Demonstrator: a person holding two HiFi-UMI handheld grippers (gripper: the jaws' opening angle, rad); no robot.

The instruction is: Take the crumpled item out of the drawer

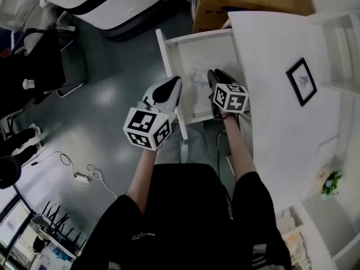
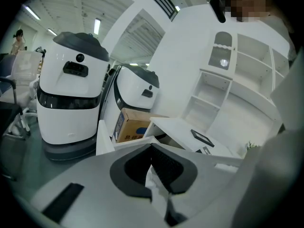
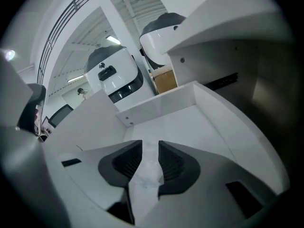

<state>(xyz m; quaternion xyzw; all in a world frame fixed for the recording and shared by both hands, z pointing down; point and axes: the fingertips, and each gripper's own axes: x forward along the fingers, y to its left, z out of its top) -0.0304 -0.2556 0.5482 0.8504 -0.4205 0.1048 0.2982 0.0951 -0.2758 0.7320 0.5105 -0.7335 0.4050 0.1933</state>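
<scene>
A pale, see-through crumpled item (image 1: 196, 79) lies in the open white drawer (image 1: 169, 61) that sticks out from under the desk. My left gripper (image 1: 173, 85) hangs over the drawer's front panel. In the left gripper view that gripper (image 2: 152, 149) has its tips together, and a white crumpled piece (image 2: 156, 184) is pinched between the pads. My right gripper (image 1: 214, 76) is inside the drawer, just right of the item. In the right gripper view its jaws (image 3: 150, 147) stand apart, and the pale crumpled item (image 3: 146, 177) lies in the gap over the drawer floor (image 3: 190, 127).
The white desk (image 1: 275, 117) carries a black picture frame (image 1: 301, 81), with a white shelf (image 1: 337, 44) behind it. A cardboard box (image 1: 242, 1) and a big white machine (image 1: 112, 1) stand beyond the drawer. Cables (image 1: 84, 176) lie on the grey floor at the left.
</scene>
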